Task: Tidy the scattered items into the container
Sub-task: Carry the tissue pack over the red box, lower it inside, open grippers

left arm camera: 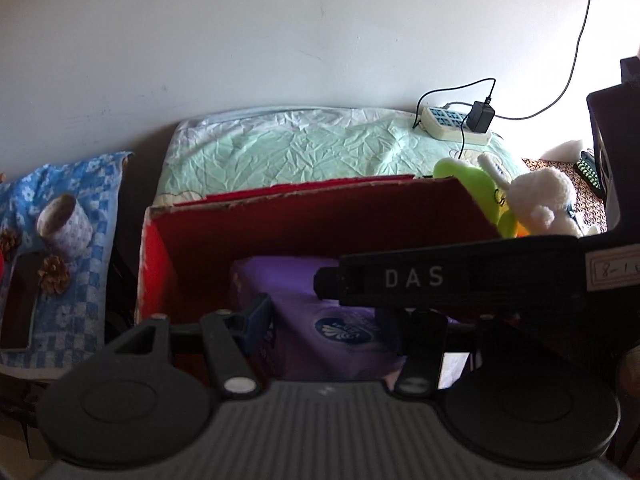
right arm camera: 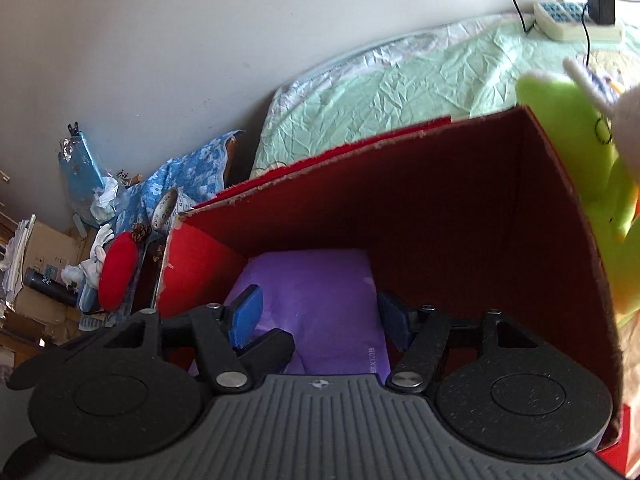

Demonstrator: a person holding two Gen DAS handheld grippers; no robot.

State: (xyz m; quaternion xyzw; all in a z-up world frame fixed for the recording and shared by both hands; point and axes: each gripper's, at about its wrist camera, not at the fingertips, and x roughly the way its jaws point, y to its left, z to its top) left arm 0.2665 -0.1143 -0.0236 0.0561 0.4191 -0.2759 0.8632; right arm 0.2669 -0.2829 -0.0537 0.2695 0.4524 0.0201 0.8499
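Observation:
A red cardboard box stands open on the bed; it also shows in the right wrist view. A purple tissue pack lies on its floor, also seen in the right wrist view. My left gripper hangs over the box, open, jaws either side of the pack. My right gripper is open above the pack inside the box. Its black body marked "DAS" crosses the left wrist view. A green plush and a white plush lie right of the box.
A white power strip with a black charger sits at the bed's far edge. Left of the bed, a blue cloth holds a tape roll and pine cones. A red cushion and clutter lie farther left.

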